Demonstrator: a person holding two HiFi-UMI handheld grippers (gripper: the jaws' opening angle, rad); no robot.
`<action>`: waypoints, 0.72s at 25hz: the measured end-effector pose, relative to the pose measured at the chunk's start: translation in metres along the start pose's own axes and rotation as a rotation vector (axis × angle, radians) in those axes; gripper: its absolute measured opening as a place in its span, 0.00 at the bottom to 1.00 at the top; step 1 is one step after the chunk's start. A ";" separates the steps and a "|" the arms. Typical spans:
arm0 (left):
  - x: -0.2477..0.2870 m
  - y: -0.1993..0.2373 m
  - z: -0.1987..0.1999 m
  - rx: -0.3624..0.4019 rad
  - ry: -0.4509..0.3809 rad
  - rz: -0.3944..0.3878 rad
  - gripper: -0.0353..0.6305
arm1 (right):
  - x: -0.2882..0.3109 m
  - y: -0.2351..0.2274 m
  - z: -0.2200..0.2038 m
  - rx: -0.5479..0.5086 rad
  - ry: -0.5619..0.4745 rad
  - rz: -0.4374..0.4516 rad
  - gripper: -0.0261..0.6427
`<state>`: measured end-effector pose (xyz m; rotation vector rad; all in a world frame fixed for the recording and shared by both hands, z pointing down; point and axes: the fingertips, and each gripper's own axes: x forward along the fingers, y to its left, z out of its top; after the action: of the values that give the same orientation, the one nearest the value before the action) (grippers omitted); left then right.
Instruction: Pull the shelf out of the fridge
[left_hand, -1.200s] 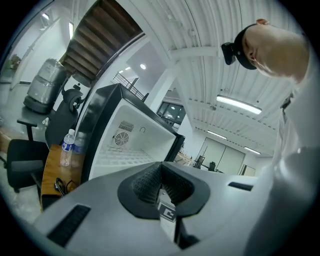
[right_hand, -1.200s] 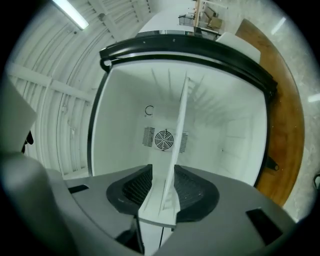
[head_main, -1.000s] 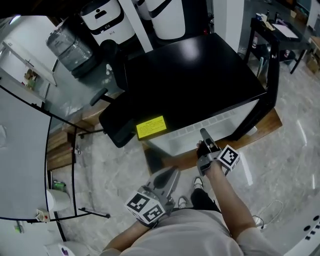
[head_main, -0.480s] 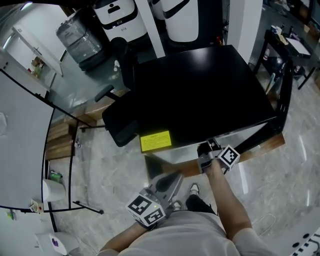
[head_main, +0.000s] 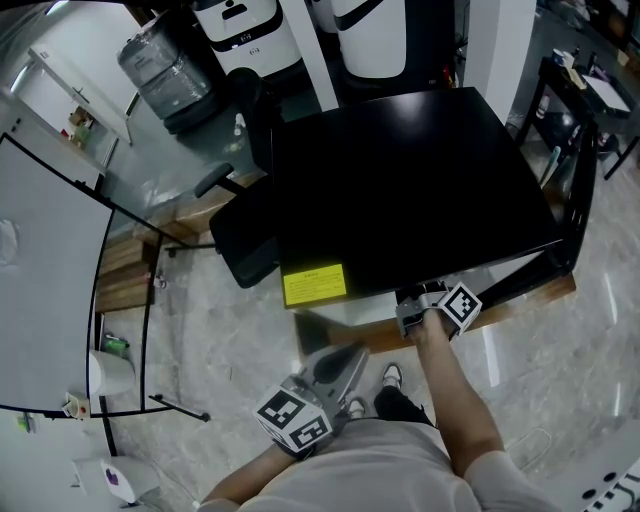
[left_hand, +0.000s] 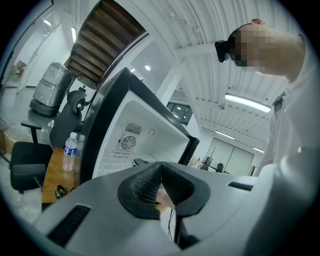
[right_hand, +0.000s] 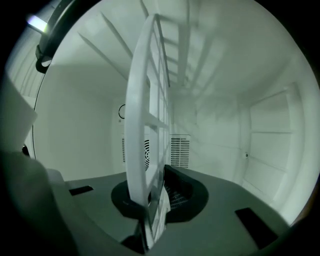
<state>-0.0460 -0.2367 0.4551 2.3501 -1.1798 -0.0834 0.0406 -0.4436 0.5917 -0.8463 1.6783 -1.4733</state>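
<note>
The black mini fridge stands with its door swung open to the left. My right gripper reaches into the fridge opening, its fingertips hidden under the top edge. In the right gripper view the white shelf stands edge-on between the jaws of the right gripper; the jaws are closing and the pads meet its front rail. Behind it lies the white fridge interior with a fan grille. My left gripper hangs near my body, shut and holding nothing; its pads touch.
A yellow sticker marks the door. An office chair and a water jug stand behind the door. The fridge rests on a wooden platform with a water bottle on it. A black table stands at right.
My right gripper has pushed deeper into the fridge, so its fingers are now hidden under the top edge. The left gripper has stayed low by my body.
</note>
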 end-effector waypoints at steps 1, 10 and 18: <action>0.000 0.000 -0.001 -0.001 0.001 0.000 0.06 | 0.000 0.001 0.000 0.003 -0.001 0.003 0.12; 0.001 -0.014 -0.010 -0.004 0.013 -0.056 0.06 | -0.027 0.003 -0.007 0.004 -0.010 -0.017 0.11; -0.013 -0.025 -0.017 -0.004 0.017 -0.087 0.06 | -0.056 0.010 -0.012 -0.006 -0.032 -0.009 0.11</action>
<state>-0.0313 -0.2077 0.4563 2.3933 -1.0686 -0.0955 0.0586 -0.3881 0.5880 -0.8776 1.6579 -1.4541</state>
